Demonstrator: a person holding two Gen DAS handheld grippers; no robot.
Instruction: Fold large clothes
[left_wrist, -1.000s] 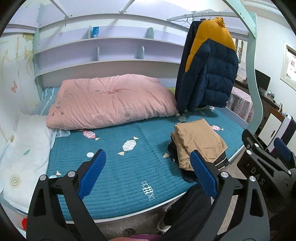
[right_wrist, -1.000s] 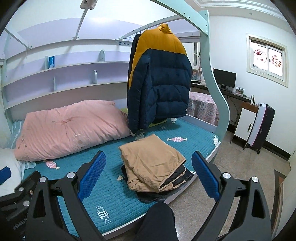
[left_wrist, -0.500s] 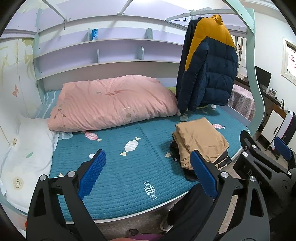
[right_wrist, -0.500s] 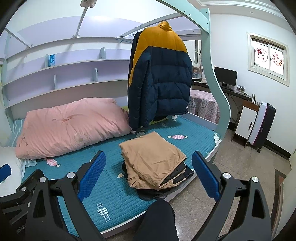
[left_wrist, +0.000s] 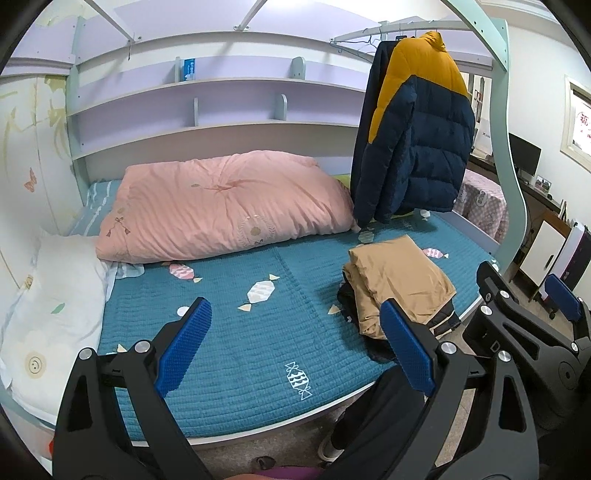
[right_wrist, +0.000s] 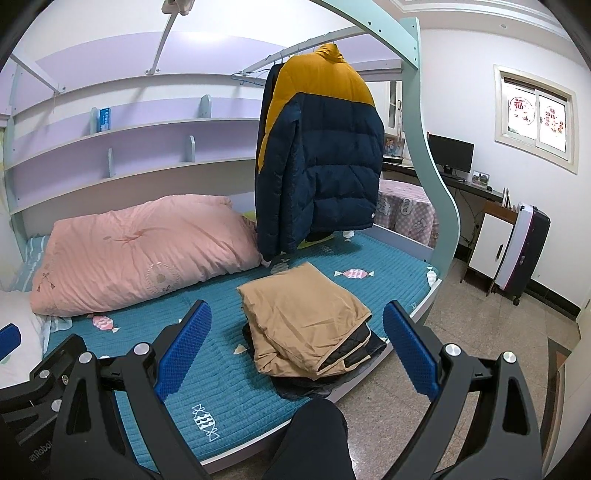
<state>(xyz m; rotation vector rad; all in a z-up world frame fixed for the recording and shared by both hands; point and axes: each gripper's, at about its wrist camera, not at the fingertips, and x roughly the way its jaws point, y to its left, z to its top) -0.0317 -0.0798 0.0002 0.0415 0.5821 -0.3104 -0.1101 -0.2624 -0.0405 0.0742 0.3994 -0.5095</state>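
Left gripper and right gripper: both spread wide, holding nothing, poised off the bed edge. Folded tan garment lies atop a dark folded one on the teal mattress, at 12 o'clock from the right gripper. Puffer jacket hangs from the rail, beyond the pile at 12 o'clock. Judgement: between garments; next move calls for unhooking the jacket and spreading it on the mattress.

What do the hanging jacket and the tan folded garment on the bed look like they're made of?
Hanging jacket: probably a smooth, matte synthetic shell with padded filling, judging by its puffy stitched bands. Tan folded garment: seemingly thin, smooth woven fabric with soft creases; exact fibre unclear.
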